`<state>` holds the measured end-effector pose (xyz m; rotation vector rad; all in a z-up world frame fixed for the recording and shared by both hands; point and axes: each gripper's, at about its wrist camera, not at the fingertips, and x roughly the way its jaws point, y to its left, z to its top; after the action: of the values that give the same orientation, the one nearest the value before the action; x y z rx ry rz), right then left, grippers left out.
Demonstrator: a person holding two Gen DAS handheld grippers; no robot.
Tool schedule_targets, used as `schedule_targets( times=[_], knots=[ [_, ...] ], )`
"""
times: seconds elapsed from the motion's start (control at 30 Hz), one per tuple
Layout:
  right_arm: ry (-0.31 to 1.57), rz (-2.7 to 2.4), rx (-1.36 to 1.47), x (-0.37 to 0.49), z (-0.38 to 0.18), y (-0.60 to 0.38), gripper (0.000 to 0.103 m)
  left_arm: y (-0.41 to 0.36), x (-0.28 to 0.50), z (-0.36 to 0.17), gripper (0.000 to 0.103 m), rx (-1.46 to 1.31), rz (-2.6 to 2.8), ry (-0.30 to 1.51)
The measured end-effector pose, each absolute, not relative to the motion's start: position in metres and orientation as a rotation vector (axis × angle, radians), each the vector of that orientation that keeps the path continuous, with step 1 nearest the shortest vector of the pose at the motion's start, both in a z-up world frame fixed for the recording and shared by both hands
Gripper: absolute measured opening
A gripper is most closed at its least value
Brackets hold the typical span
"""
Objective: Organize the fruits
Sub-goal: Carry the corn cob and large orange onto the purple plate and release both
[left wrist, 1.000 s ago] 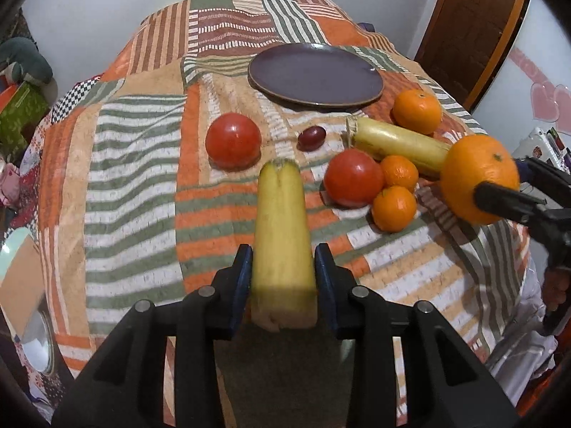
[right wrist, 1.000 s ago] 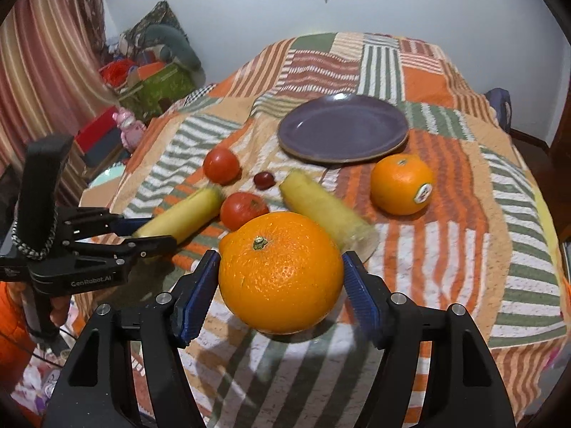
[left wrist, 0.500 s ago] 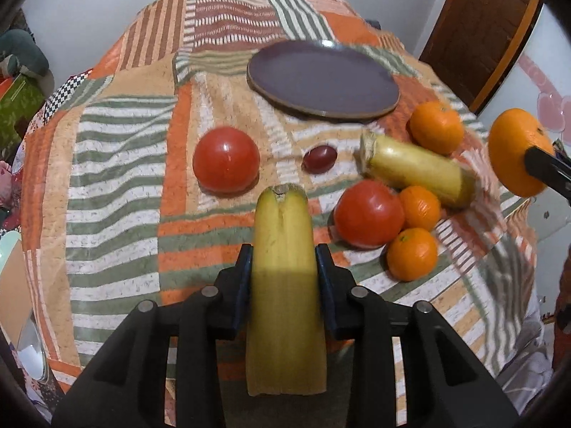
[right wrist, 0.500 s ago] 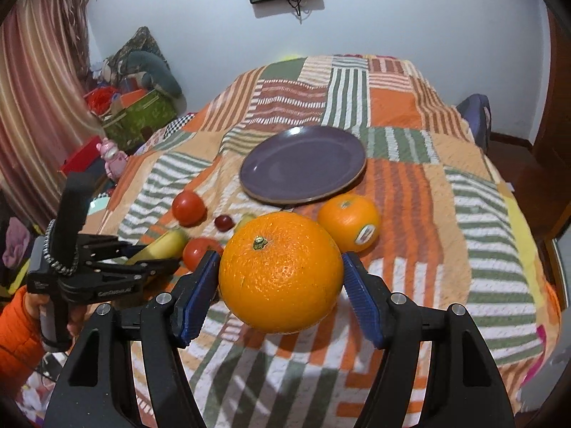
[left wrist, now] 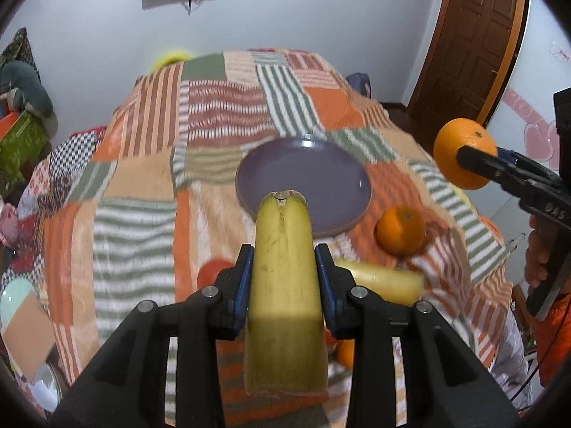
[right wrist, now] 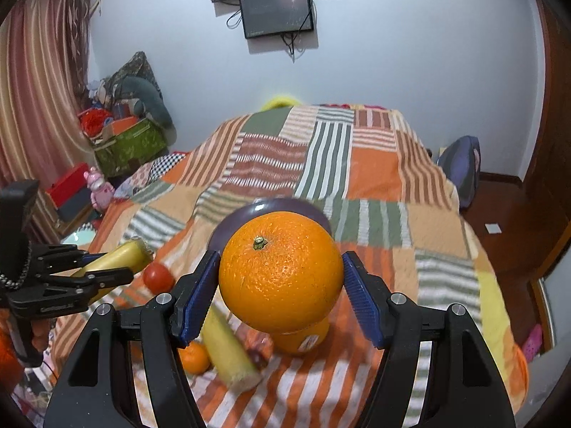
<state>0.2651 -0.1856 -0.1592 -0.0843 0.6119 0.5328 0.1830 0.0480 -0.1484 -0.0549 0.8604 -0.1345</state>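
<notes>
My left gripper [left wrist: 283,274] is shut on a yellow banana piece [left wrist: 283,278] and holds it in the air above the bed, in line with the purple plate [left wrist: 332,182]. My right gripper [right wrist: 280,289] is shut on a large orange [right wrist: 280,273], also lifted; it shows at the right of the left wrist view [left wrist: 464,158]. On the patchwork bedspread lie a second orange [left wrist: 401,230], another banana piece [left wrist: 383,281], a red tomato [right wrist: 158,276] and a small mandarin [right wrist: 194,356].
The bedspread [left wrist: 228,114] covers the whole bed. Boxes and soft toys [right wrist: 125,132] stand at the left of the bed. A wooden door [left wrist: 474,42] is at the right. A screen [right wrist: 276,10] hangs on the back wall.
Both grippers have risen and tilted up with their fruit held. The fruits on the bed now sit lower in both views, and the wall and screen have come into view.
</notes>
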Motion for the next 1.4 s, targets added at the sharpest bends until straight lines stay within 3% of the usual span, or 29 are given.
schedule_targets(
  times=[0.4,0.97,1.07,1.4],
  knots=[
    [0.588,0.545,-0.135,0.314,-0.154,-0.169,0.066,0.045,0.254,-0.132,0.034,-0.041,-0.103,0.806],
    [0.732,0.587,-0.191,0.386,-0.204,-0.138,0.066,0.044,0.350,-0.176,0.034,-0.015,-0.070,0.870],
    [0.755,0.595,-0.208,0.396,-0.213,-0.132,0.066,0.042,0.360,-0.180,0.018,0.010,-0.068,0.866],
    [0.893,0.644,-0.285,0.416,-0.248,-0.117,0.066,0.039,0.374,-0.201,0.018,0.008,-0.079,0.929]
  ],
)
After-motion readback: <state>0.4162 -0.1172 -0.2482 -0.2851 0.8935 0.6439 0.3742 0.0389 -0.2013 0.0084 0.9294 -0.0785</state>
